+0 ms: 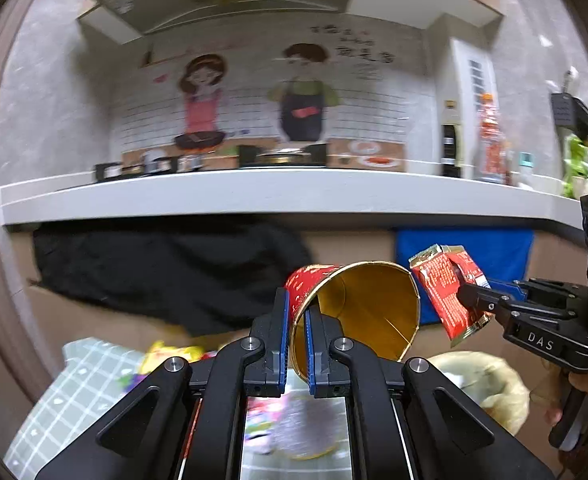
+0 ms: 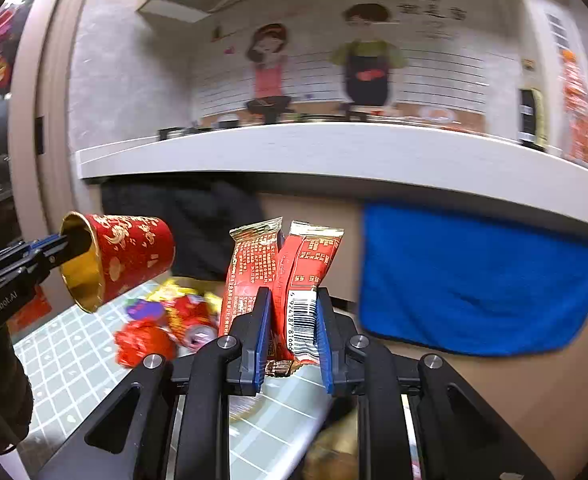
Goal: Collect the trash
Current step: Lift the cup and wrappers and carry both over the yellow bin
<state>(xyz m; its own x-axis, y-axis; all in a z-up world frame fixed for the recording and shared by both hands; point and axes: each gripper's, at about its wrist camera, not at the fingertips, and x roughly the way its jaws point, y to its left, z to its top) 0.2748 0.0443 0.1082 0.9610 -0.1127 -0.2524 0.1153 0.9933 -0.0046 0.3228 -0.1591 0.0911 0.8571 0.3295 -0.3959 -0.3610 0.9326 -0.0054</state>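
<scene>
Pinching an empty red paper cup (image 1: 358,304), left claw (image 1: 297,344); right claw (image 2: 291,320) grips a red wrapper (image 2: 282,280).

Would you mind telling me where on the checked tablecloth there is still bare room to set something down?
The checked tablecloth is bare at its near-left part, between its left edge and the pile of wrappers. It also looks bare just in front of the right gripper. It is crowded around that pile, mid-cloth.
</scene>
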